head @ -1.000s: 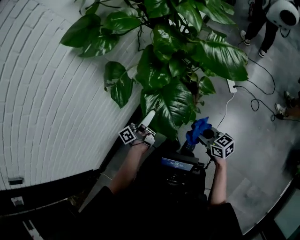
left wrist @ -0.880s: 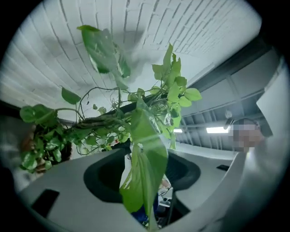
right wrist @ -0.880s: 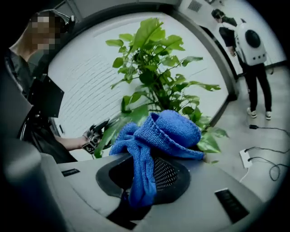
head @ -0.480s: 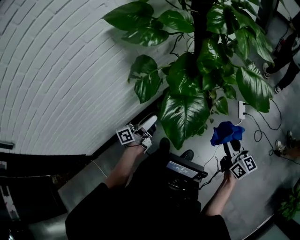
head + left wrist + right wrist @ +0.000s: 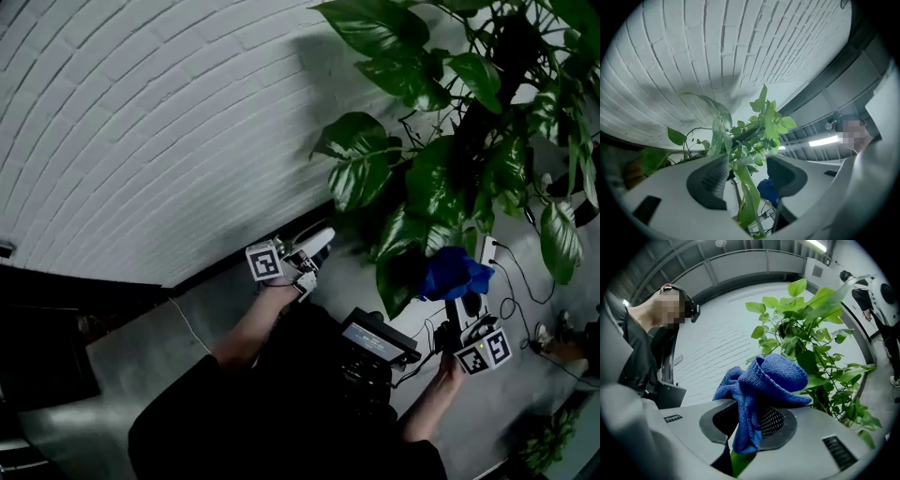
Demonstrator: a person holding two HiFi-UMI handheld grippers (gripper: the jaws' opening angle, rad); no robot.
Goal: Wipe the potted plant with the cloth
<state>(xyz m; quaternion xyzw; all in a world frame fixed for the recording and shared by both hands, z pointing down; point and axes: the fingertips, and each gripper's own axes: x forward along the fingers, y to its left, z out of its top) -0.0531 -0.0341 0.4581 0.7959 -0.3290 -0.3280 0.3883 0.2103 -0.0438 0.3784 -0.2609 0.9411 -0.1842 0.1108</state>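
While the head view shows the blue terry cloth (image 5: 454, 273) in the right gripper (image 5: 458, 302) raised since a second ago, now just beside the lower leaves of the large green potted plant (image 5: 441, 178), wiping looks ready to begin. Left gripper view: the left gripper (image 5: 746, 174) has just been opening; its jaws stand spread, a drooping leaf (image 5: 746, 199) between them unpinched. Right gripper view: jaws pinch the cloth.

A person holds a blue cloth (image 5: 455, 274) in the right gripper (image 5: 454, 296), just beside the potted plant's (image 5: 441, 178) lower leaves; a white brick wall (image 5: 141, 141) stands left.
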